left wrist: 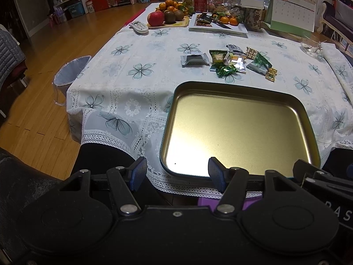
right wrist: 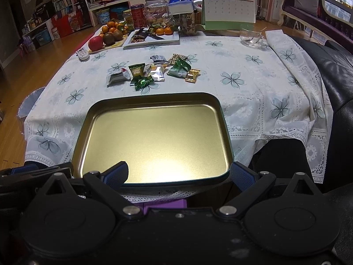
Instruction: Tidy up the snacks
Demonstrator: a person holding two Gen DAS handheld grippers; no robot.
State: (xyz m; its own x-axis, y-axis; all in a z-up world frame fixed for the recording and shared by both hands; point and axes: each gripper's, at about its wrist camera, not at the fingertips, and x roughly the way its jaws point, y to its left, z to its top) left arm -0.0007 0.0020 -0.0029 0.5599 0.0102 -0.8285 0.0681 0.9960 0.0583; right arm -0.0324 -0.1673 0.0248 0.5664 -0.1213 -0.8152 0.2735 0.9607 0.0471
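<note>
An empty gold metal tin (left wrist: 238, 128) (right wrist: 154, 139) sits at the table's near edge. Beyond it lies a pile of several wrapped snacks (left wrist: 231, 63) (right wrist: 152, 71): green, silver and gold wrappers. My left gripper (left wrist: 177, 174) is open and empty, low at the tin's near left corner. My right gripper (right wrist: 178, 174) is open and empty, at the tin's near edge, its fingers spread about the tin's width. Neither touches a snack.
A white floral tablecloth (right wrist: 253, 92) covers the table. At the back stand a fruit board (left wrist: 167, 17), a white plate (right wrist: 154, 39), jars, a tissue box, a calendar (right wrist: 229, 6) and a glass cup (right wrist: 250, 36). A bin (left wrist: 68, 75) stands left; a black sofa (right wrist: 335, 77) right.
</note>
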